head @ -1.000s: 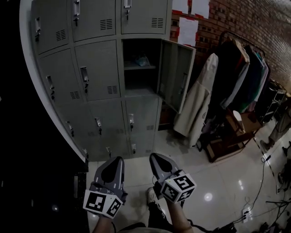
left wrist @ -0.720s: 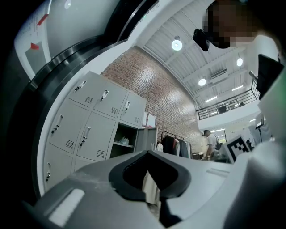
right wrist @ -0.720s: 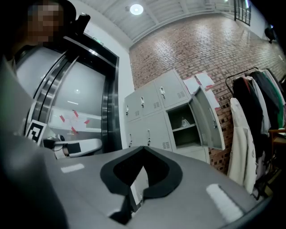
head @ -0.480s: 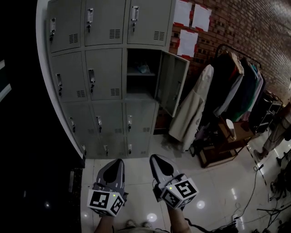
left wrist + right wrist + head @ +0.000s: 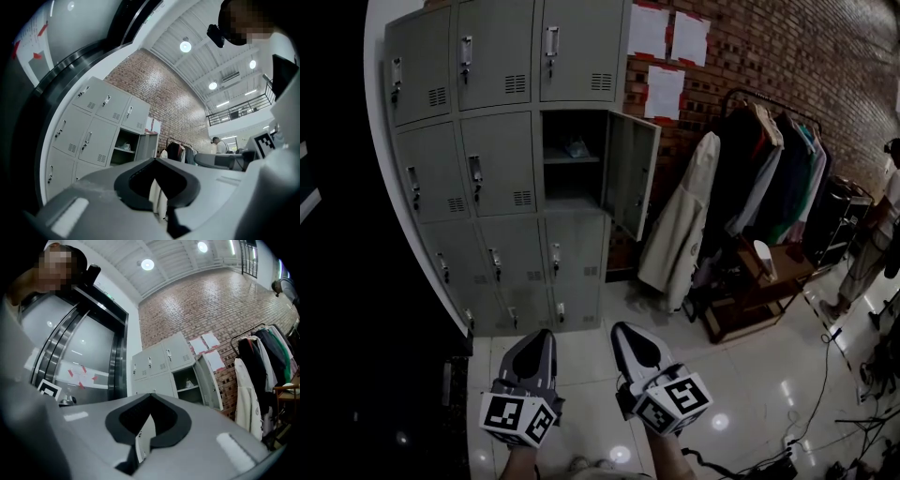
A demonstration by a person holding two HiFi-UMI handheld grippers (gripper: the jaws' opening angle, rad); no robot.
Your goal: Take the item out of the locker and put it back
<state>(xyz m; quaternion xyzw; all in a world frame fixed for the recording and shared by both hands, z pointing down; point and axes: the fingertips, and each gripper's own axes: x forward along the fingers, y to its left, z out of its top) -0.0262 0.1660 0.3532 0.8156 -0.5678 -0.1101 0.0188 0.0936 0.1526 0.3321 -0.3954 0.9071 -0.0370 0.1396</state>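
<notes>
A bank of grey lockers (image 5: pixel 478 159) stands ahead, several steps away. One locker (image 5: pixel 572 183) in the middle row is open, with its door (image 5: pixel 630 173) swung out to the right. A small pale item (image 5: pixel 576 147) lies on its upper shelf; it also shows as the item (image 5: pixel 125 147) and the item (image 5: pixel 189 383). My left gripper (image 5: pixel 546 334) and right gripper (image 5: pixel 622 329) hang low side by side over the floor, far from the lockers. Both are shut with nothing between the jaws, as the left gripper (image 5: pixel 154 160) and right gripper (image 5: pixel 151 394) show.
Right of the lockers is a brick wall with papers (image 5: pixel 661 56) pinned on it. A clothes rack (image 5: pixel 759 178) with coats and a low wooden bench (image 5: pixel 759 281) stand to the right. Cables (image 5: pixel 825 375) lie on the shiny floor. A person (image 5: pixel 877 244) stands at the far right.
In the head view the lockers have shifted left and look slightly farther off; more of the rack and floor shows. Both grippers stay low and shut.
</notes>
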